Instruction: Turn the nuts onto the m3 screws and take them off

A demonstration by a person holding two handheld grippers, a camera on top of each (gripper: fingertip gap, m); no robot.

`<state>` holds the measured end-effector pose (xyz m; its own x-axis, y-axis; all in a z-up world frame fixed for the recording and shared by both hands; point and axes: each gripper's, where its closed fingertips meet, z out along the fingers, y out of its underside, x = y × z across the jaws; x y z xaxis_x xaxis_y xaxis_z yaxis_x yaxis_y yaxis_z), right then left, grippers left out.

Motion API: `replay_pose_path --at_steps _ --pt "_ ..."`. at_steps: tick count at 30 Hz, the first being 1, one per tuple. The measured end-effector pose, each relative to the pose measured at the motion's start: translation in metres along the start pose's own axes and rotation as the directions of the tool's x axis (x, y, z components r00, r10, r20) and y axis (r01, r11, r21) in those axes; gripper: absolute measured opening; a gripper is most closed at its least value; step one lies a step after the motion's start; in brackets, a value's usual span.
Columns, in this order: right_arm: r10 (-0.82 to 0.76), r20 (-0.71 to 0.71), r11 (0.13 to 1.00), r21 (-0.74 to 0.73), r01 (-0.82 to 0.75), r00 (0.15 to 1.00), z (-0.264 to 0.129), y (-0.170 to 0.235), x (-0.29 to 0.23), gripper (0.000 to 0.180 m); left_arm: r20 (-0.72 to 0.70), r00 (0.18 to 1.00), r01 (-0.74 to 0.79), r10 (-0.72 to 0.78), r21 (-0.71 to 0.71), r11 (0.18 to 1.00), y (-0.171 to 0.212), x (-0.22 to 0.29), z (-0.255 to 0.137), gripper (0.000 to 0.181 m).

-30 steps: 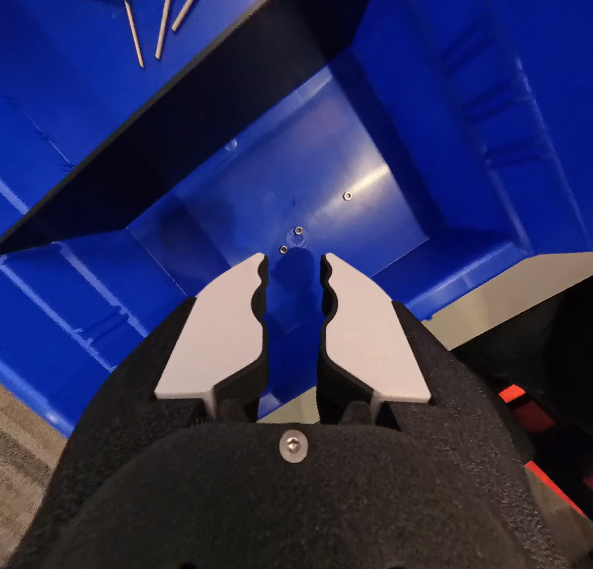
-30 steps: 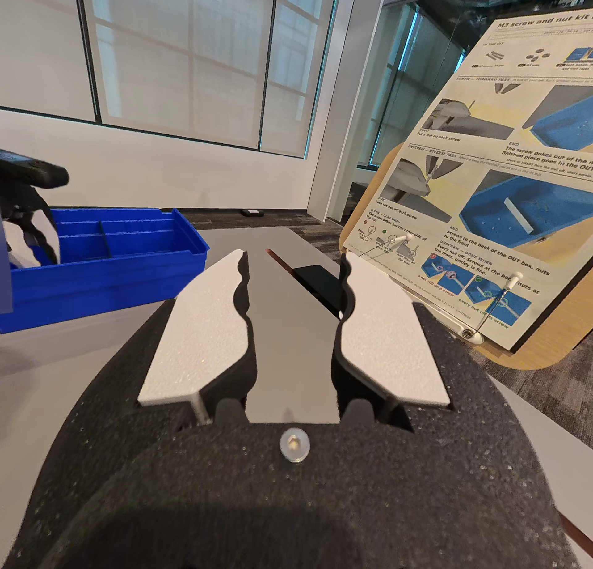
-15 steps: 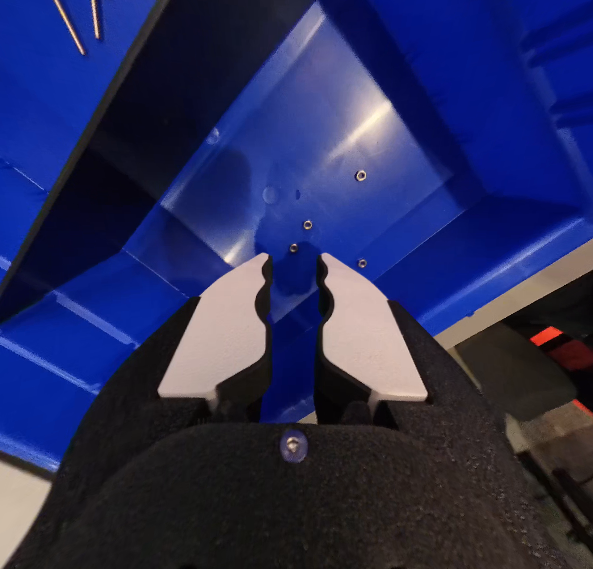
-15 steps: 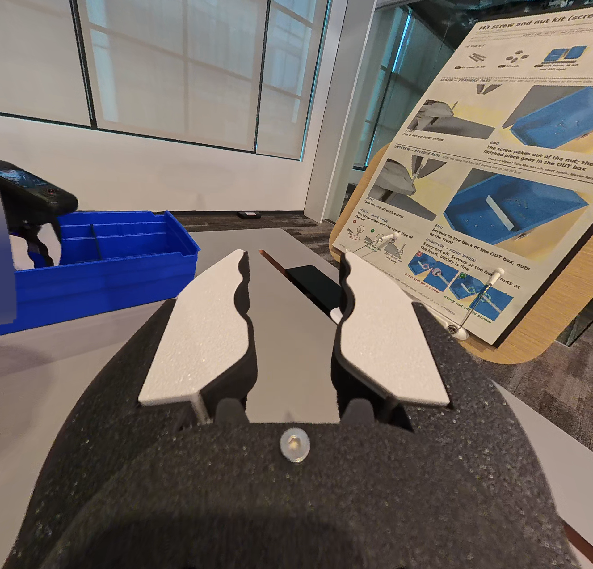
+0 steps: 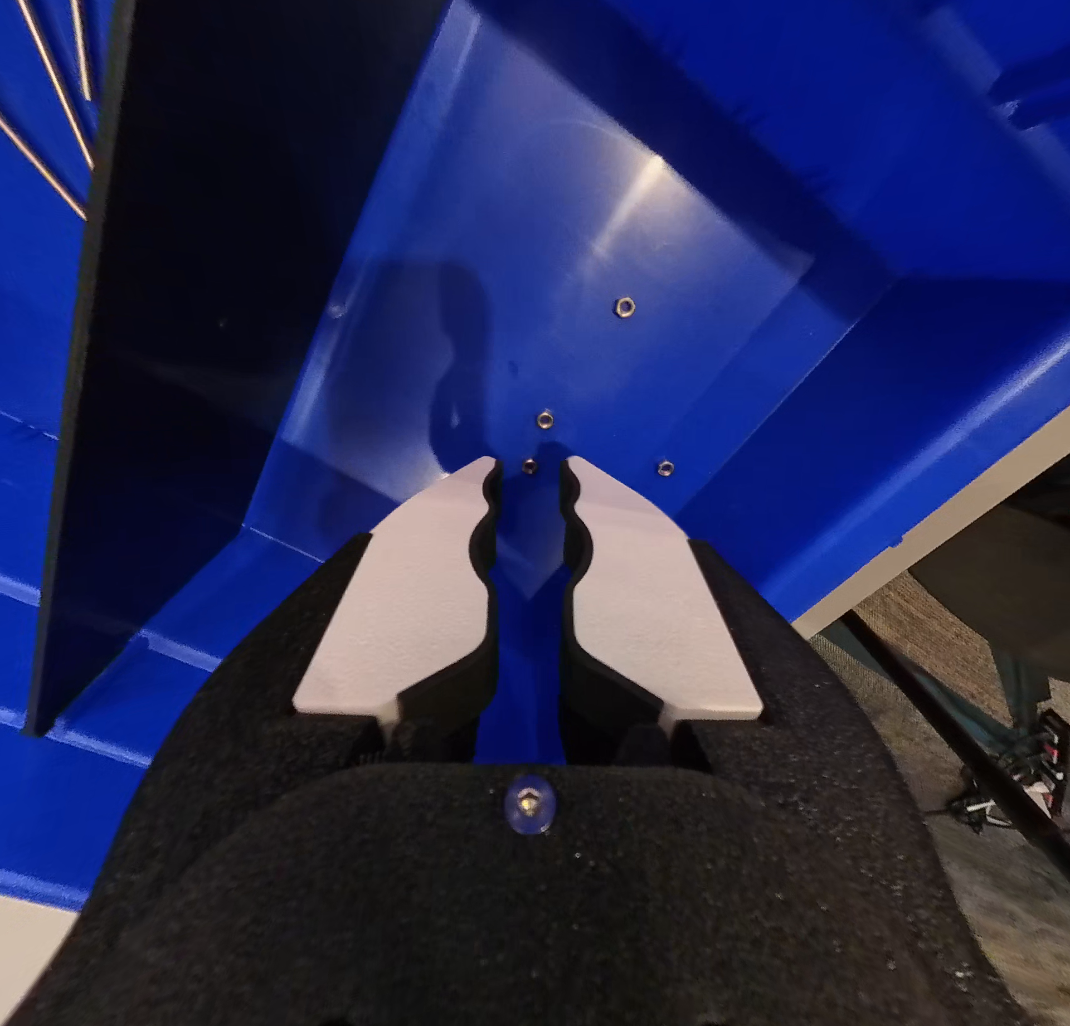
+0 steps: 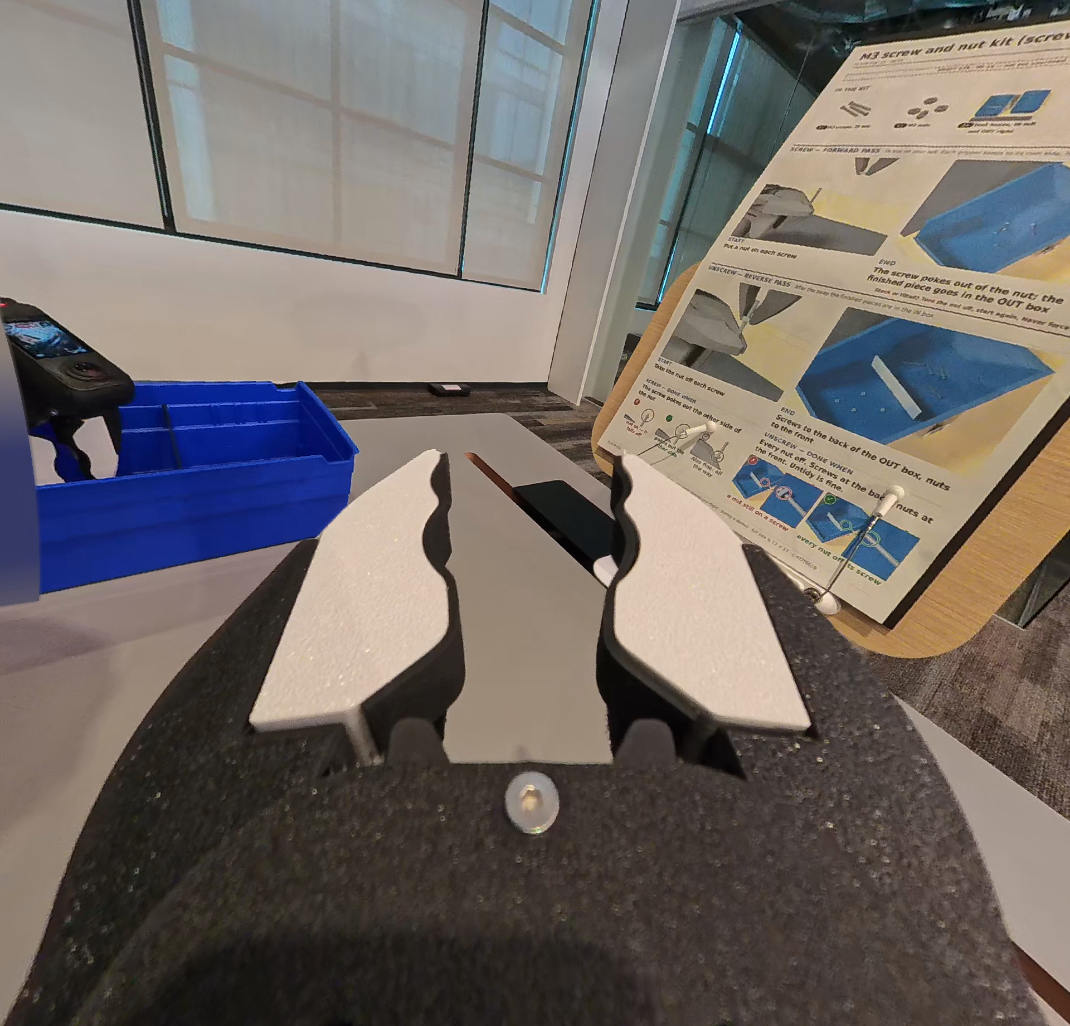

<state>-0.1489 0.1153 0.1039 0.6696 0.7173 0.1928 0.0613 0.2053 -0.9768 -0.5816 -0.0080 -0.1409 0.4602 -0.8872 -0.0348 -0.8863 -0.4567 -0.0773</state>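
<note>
- Picking a nut point(image 5: 529, 466): left tongs point(image 5: 529, 461) apart, empty, tips straddling it on the blue bin point(image 5: 579, 216) floor; centre, close gently.
- Right tongs point(image 6: 530, 462) apart, empty, above the desk point(image 6: 521, 622).

Printed headings, captions and coloured notes cover the large illustrated instruction sheet point(image 6: 880, 326) propped on a wooden board point(image 6: 984, 587) at right; the blue bin point(image 5: 637, 216) bears no legible writing.

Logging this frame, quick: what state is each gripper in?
Left gripper: open, empty, over a nut in the blue bin.
Right gripper: open, empty, above the table.
</note>
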Motion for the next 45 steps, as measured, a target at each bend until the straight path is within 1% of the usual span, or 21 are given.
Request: replay_pose_path --at_steps 1,7,9,13,19,22,33,38,43,45 --pt "0.000 0.001 1.000 0.000 0.000 1.000 0.000 0.000 0.000 0.052 0.001 1.000 -0.007 0.007 0.004 1.000 -0.001 0.000 0.000 0.019" --pt "0.002 -0.003 1.000 0.006 -0.002 1.000 -0.001 -0.002 0.002 0.053 -0.007 1.000 -0.028 0.028 -0.053 0.998 0.006 0.001 0.004 0.017" --pt "0.000 -0.005 1.000 0.004 0.000 1.000 -0.002 -0.002 0.002 0.053 0.007 0.999 -0.033 0.033 -0.041 0.999 0.004 -0.001 0.004 0.016" --pt "0.002 -0.008 1.000 0.009 -0.002 1.000 -0.003 -0.003 0.004 0.053 -0.024 1.000 -0.016 0.015 -0.048 0.999 0.005 0.001 0.005 0.012" --pt "-0.001 -0.013 1.000 0.008 0.001 1.000 -0.003 -0.003 0.005 0.053 -0.024 1.000 -0.013 0.011 -0.049 0.999 0.005 0.001 0.005 0.011" --pt "0.001 -0.012 1.000 0.008 -0.001 1.000 -0.004 -0.003 0.005 0.053 -0.025 1.000 -0.014 0.013 -0.047 0.999 0.004 0.001 0.005 0.006" --pt "-0.006 -0.014 1.000 0.004 0.006 1.000 -0.004 -0.002 0.005 0.053 -0.022 1.000 0.002 -0.003 -0.060 0.998 0.007 0.001 0.004 0.005" --pt "-0.011 -0.018 1.000 0.003 0.011 1.000 -0.005 -0.004 0.006 0.054 -0.004 1.000 0.028 -0.028 -0.018 0.999 0.005 -0.001 -0.010 0.005" --pt "-0.012 -0.023 1.000 0.006 0.012 1.000 -0.007 -0.006 0.007 0.054 0.033 0.999 0.039 -0.040 0.029 0.999 -0.003 -0.006 -0.036 0.005" --pt "-0.008 -0.027 1.000 0.012 0.009 1.000 -0.009 -0.008 0.009 0.054 0.069 0.997 0.016 -0.019 0.039 0.999 -0.009 -0.009 -0.052 0.005"
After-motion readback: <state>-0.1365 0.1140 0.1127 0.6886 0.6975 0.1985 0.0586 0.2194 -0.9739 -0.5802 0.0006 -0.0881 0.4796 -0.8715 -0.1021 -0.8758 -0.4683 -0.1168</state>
